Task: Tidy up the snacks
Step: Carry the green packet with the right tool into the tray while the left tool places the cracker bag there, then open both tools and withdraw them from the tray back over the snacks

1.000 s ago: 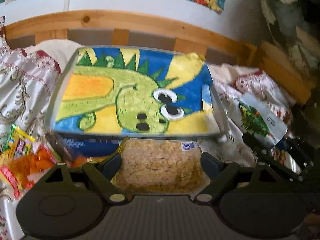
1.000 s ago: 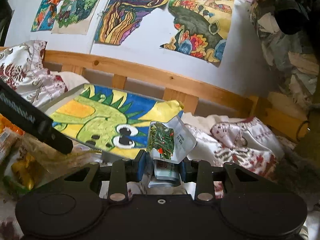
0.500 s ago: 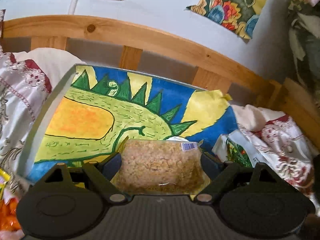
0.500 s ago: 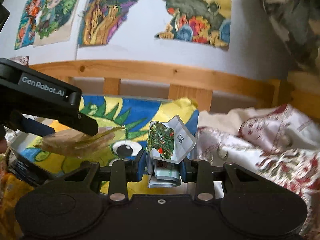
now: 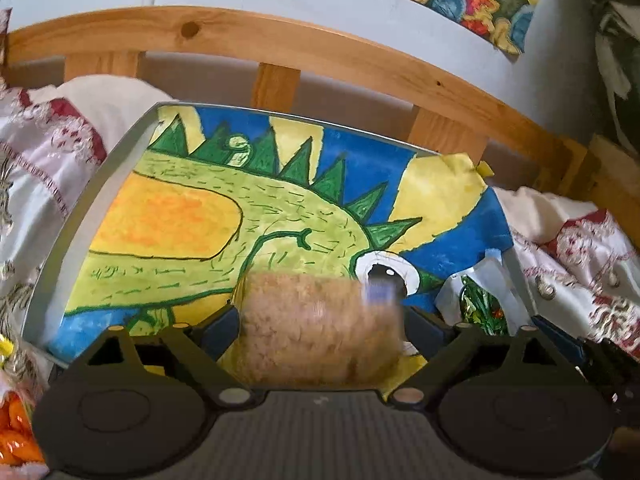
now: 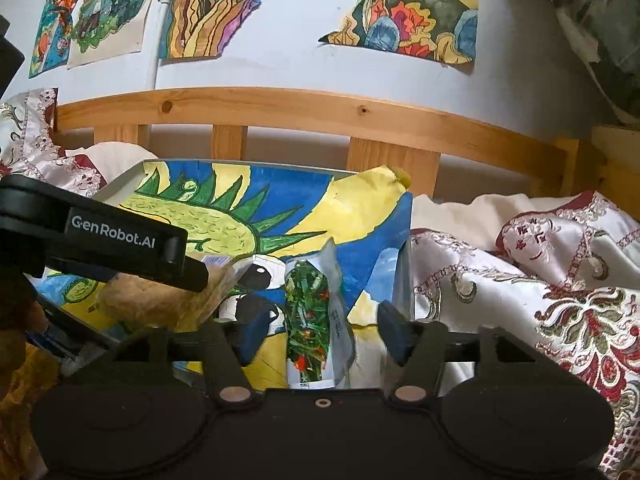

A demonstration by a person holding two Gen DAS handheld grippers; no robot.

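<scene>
My right gripper (image 6: 320, 332): jaws had just been opening, pads clear of the green packet (image 6: 314, 320), which stood loose between them on the tray (image 6: 402, 280) with the dinosaur drawing (image 6: 280, 208). My left gripper (image 5: 320, 324): jaws wide, just opened further, crumb bag (image 5: 316, 332) blurred between them over the tray; couldn't tell whether the pads touched it.

**Colours and patterns on the bed**

A grey-rimmed tray (image 5: 86, 208) is lined with a green spiked dinosaur painted on blue and yellow. Tan crumbs fill a clear bag (image 5: 316, 328). Green leaves with red flecks are printed on a white packet (image 6: 312, 320). Red-and-gold brocade covers the bedspread (image 6: 560, 300).
</scene>
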